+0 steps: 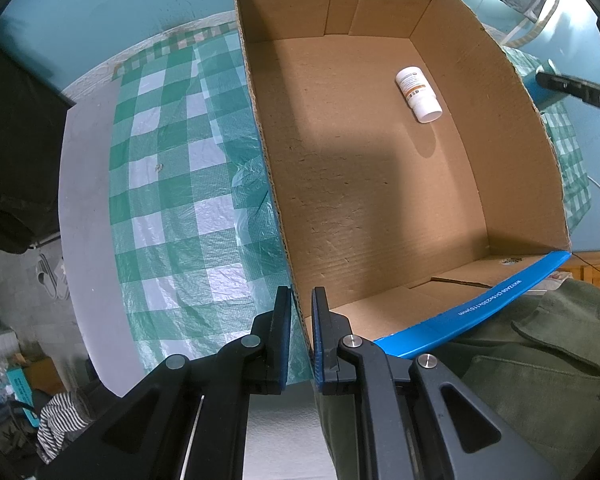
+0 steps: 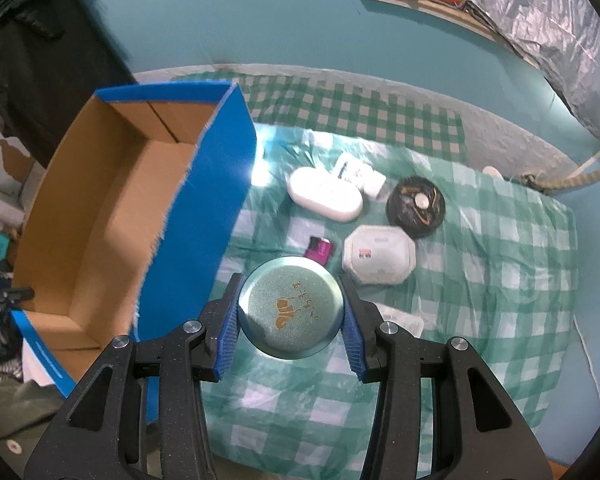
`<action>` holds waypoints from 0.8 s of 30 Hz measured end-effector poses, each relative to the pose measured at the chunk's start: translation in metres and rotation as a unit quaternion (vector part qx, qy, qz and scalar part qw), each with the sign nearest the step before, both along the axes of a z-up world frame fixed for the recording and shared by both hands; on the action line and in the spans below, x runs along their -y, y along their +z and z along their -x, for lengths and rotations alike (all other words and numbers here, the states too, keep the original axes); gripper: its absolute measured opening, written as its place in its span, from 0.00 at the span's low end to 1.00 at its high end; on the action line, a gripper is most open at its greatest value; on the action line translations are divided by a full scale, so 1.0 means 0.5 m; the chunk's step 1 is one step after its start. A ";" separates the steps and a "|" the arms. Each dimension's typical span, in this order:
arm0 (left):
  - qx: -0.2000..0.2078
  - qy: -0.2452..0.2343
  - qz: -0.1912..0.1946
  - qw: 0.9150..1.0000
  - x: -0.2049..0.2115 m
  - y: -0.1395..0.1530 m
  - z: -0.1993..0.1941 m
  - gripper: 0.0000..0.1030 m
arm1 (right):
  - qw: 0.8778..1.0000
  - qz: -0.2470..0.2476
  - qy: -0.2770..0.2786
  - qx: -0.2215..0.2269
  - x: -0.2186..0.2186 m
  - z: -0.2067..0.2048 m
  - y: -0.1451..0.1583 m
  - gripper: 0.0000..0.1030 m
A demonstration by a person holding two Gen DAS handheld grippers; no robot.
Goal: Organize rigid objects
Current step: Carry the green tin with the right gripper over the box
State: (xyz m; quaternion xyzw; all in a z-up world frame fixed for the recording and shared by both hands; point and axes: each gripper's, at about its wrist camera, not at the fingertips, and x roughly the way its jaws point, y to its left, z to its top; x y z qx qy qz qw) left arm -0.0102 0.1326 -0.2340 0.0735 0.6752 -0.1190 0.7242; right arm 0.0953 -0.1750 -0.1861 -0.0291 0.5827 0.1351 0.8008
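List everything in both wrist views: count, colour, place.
Cardboard box with blue outside: 1, brown inside, on the cloth's left part.
White pill bottle: 1, lying inside the box.
Round teal tin: 1, between the right gripper's pads.
White oval case: 1, on the cloth.
White blue-labelled bottle: 1, behind the case.
Black round object: 1, right of the case.
White octagonal container: 1, on the cloth.
Magenta packet: 1, beside the tin.
Green-white checked cloth: 1, on the table.
Left gripper: clamped on the box wall.
Right gripper: holds the tin.
Green sleeve: 1, near the box.

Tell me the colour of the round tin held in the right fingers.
Pale metallic green with gold markings on the round tin; the right wrist view shows it best.
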 end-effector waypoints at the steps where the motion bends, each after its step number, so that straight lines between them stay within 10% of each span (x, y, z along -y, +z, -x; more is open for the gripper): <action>1: 0.000 0.000 0.000 1.000 0.001 0.000 0.000 0.09 | 1.000 -0.001 0.002 0.002 -0.003 -0.004 0.005 0.43; 24: 0.000 -0.003 0.000 1.000 0.005 -0.001 -0.003 0.09 | 0.996 -0.021 0.067 0.051 -0.129 -0.102 0.092 0.43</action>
